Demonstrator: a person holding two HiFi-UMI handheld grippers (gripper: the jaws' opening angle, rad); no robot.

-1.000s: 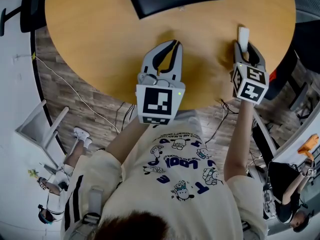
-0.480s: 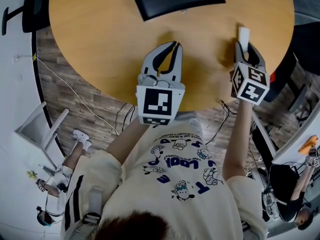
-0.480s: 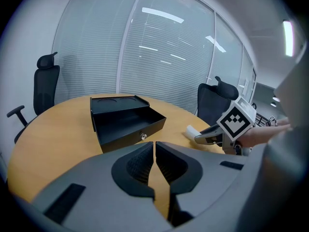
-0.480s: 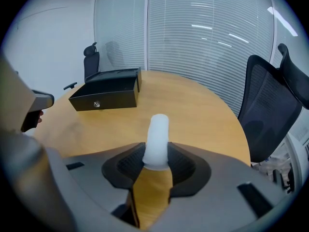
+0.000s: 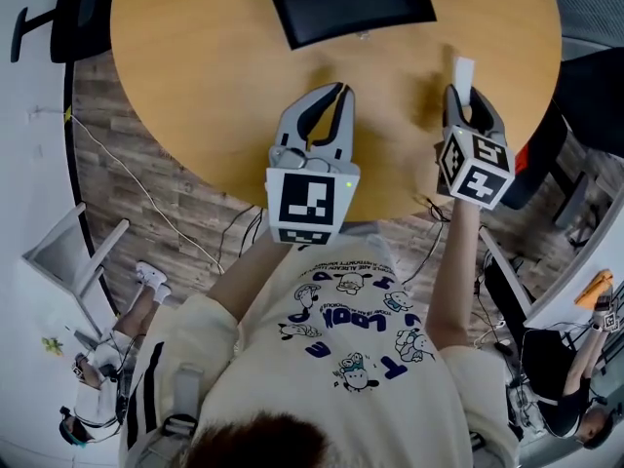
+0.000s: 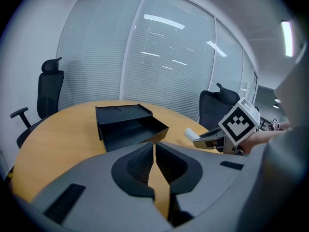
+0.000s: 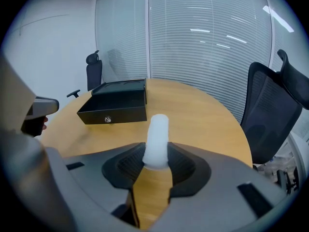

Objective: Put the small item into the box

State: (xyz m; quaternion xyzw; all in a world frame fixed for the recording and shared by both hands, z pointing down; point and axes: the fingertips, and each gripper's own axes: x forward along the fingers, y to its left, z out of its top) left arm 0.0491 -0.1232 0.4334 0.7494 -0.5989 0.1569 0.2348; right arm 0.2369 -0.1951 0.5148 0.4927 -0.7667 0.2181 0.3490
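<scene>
Over the wooden table (image 5: 195, 96), the right gripper (image 5: 462, 94) pinches the small white item (image 5: 463, 69), and its jaws have just been closing on it. The left gripper (image 5: 336, 88) has its jaws together, empty, and the black box (image 5: 351, 3) sits farther back

The item (image 7: 157, 138), a small frosted white tube with a rounded tip, is pointing forward between the right gripper's (image 5: 466, 96) fingers (image 7: 186, 164). They have just been closing and are pinching its lower end, holding it over the table (image 5: 214, 86). The box (image 6: 126, 123), black and low, is sitting upright on the table's far side with its drawer standing open, well apart from the item.
</scene>
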